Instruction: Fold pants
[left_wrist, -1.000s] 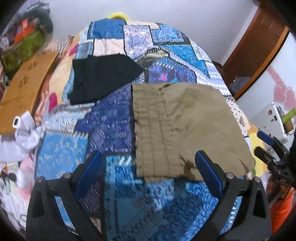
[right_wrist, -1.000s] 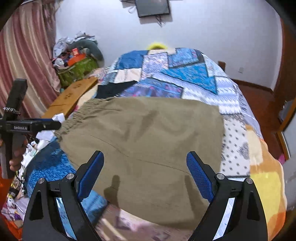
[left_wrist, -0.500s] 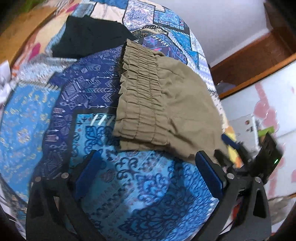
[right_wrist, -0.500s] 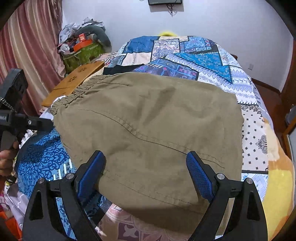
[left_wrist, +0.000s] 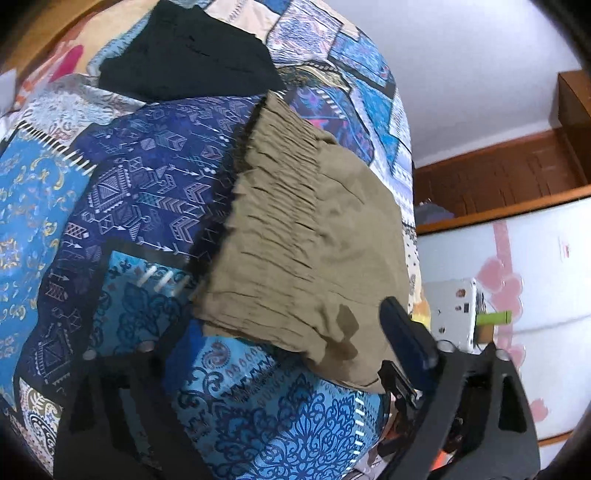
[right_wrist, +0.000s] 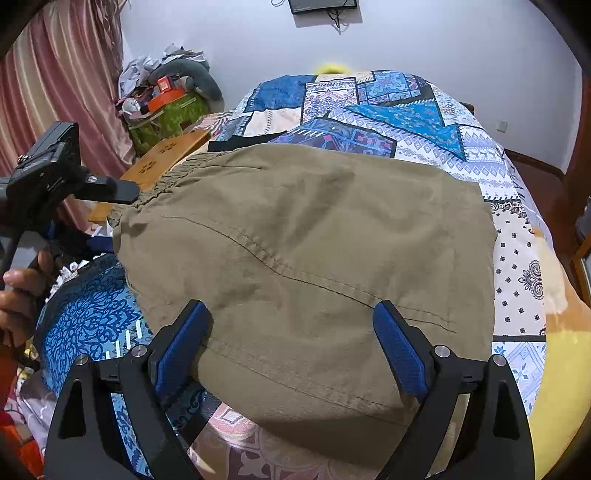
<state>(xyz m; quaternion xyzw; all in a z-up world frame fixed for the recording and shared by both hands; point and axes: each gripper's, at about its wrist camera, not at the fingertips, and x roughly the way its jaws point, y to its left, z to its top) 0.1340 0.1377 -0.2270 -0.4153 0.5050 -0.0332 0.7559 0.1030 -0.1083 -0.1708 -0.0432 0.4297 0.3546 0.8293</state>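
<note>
As seen from the left wrist: olive pants (left_wrist: 310, 236) folded flat on patchwork bedspread (left_wrist: 110, 206), gathered waistband toward black garment (left_wrist: 188, 55) beyond. Left gripper (left_wrist: 284, 354) spread wide, empty, poised just before near waistband corner; left finger blurred. As seen from the right wrist: same pants (right_wrist: 314, 236) filling mid-bed, stitched seam running diagonally. Right gripper (right_wrist: 291, 332) wide apart, empty, fingertips over near hem; contact with cloth unclear.

Folded pants (right_wrist: 306, 266) lie mid-frame on the bed (right_wrist: 517, 258), a dark garment (left_wrist: 184, 59) behind them at upper left.
</note>
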